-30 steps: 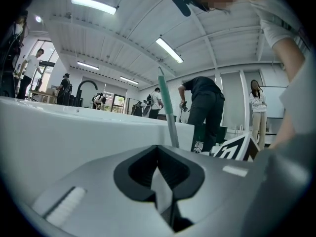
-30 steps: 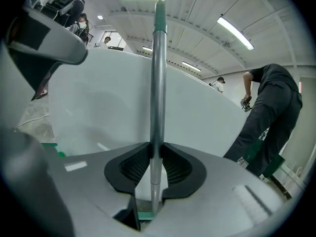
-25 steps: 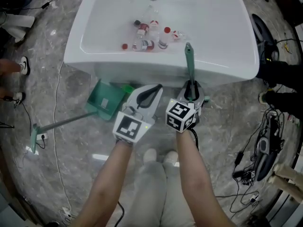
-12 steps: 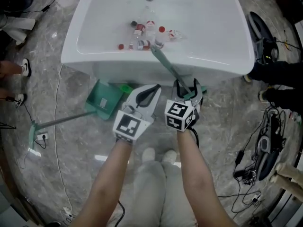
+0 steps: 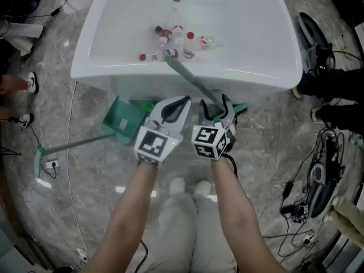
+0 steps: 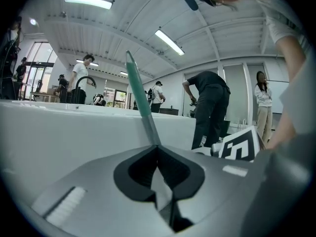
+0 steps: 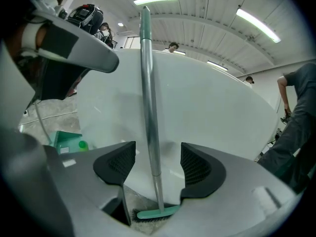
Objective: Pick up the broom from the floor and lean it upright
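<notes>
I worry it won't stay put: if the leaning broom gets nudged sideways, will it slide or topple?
Likely to slide: the broom only rests its thin, smooth handle on the rounded tub rim. Its narrow head stands on glossy floor, so it may skid. The right tool, jaws just opened around the handle without touching, gives no support.

Grey marble floor w/ big white tub, strip lights on ribbed ceiling.

We see bright, even light from long ceiling lamps; the white tub shines, shadows are faint, and every view's edges curve and darken.
</notes>
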